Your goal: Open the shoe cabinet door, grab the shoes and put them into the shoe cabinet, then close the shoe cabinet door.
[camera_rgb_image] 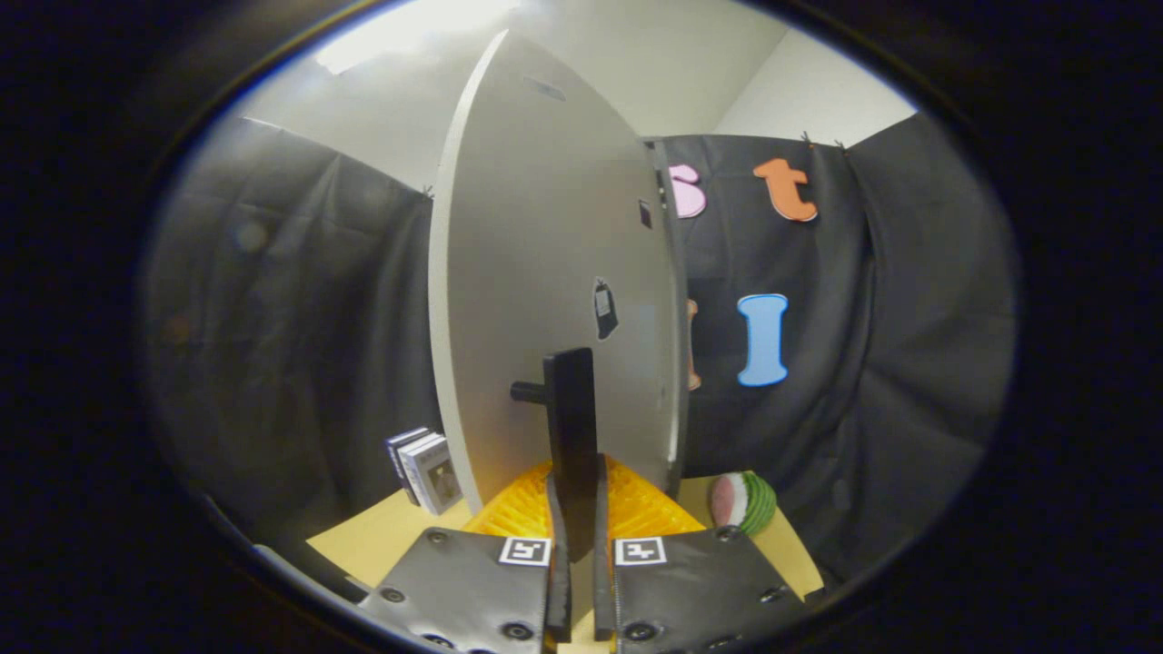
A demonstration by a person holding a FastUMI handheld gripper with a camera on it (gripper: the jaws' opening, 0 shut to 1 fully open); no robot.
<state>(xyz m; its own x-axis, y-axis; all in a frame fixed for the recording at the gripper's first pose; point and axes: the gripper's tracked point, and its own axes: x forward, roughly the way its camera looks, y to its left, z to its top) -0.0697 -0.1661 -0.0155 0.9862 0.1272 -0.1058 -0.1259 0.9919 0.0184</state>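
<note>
We had the tongs [581, 509] clamped on the black handle [571, 427] of the shoe cabinet door [536, 272], both fingers [556, 545] pressed against the handle's flat bar, which stood upright between them. The door was a pale grey panel seen nearly edge-on, swung out toward us, with its handle post jutting to one side. Below and beyond the fingers lay an orange ribbed surface [518, 513], and under that the yellow tabletop [382, 536].

We judged that we were partway through swinging the door, though whether opening or closing we could not tell from this alone. The risks seemed plain. The grip sat low on a narrow bar, so a pull off the hinge's arc could twist the handle out of the tongs, or drag the whole cabinet across the tabletop. A fast swing could also carry the door's edge toward the small boxes [422, 470] standing just beside it.

Much was hidden. The door blocked the cabinet's interior, so we could not see whether any shoes were inside. No shoes were visible to us. The hinge side was out of sight behind the panel. A round striped object [745, 501], green with a pink face, sat on the tabletop beyond the door's other side; we could not make out what it was.
</note>
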